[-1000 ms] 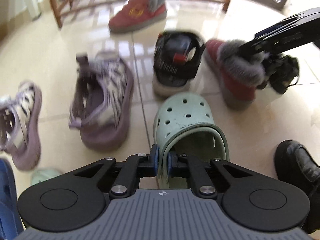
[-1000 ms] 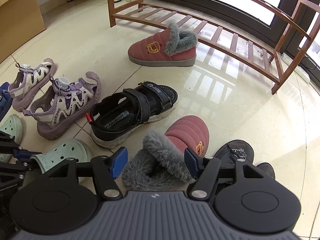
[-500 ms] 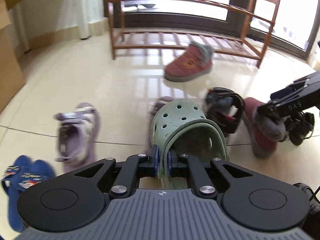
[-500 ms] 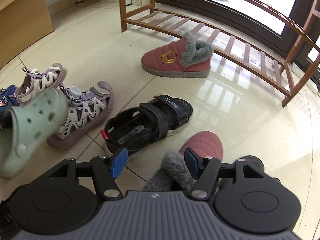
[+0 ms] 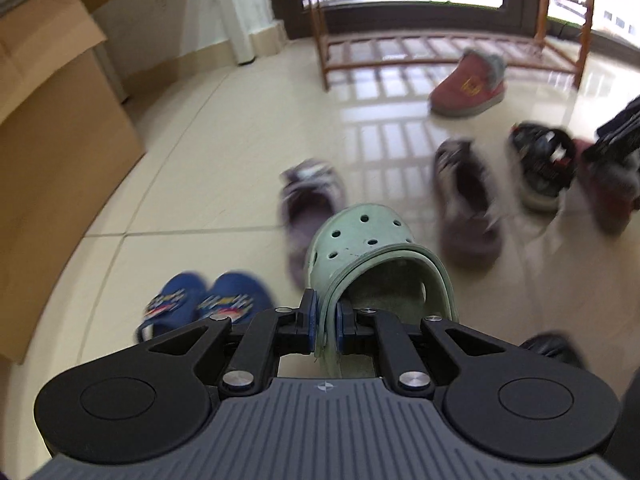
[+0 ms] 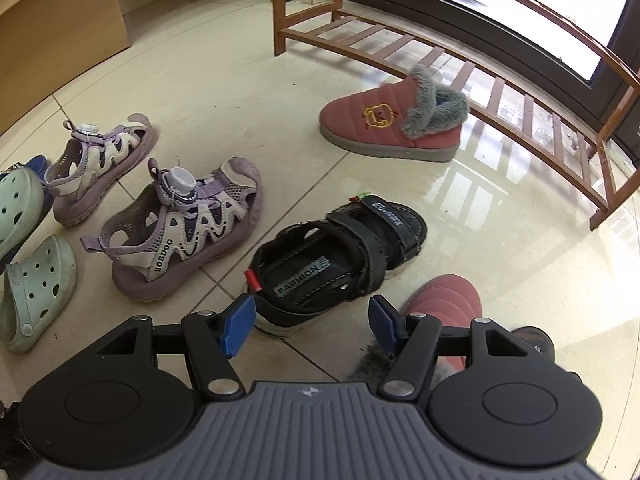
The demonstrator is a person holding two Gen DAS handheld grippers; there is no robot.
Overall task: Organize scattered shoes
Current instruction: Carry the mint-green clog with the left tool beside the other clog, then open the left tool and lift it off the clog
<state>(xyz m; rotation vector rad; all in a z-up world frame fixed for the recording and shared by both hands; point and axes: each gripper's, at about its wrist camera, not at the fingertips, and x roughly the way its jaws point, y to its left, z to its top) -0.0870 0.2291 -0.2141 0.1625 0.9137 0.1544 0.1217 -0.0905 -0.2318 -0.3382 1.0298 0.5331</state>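
- The left gripper (image 5: 325,328) is clenched on the heel rim of a mint green clog (image 5: 374,256), carried clear of the floor; this shoe is in hand but not yet put anywhere.
- The right gripper (image 6: 312,322) hangs with its jaws released and nothing between them, above the black sandal (image 6: 340,264) and just beside a pink fur-lined boot (image 6: 444,304).
- A second mint green clog (image 6: 38,288) lies on the tiles at the left, so the pair is not yet together.
- Two lilac sandals (image 6: 184,232) lie near each other but askew; a pair of blue slippers (image 5: 208,304) sits side by side.
- Farther off, the other pink fur-lined boot (image 6: 396,124) stands alone just before the wooden shoe rack (image 6: 520,96).
- The rack's slats look bare, so I judge the job barely begun: nearly every shoe is left to place.
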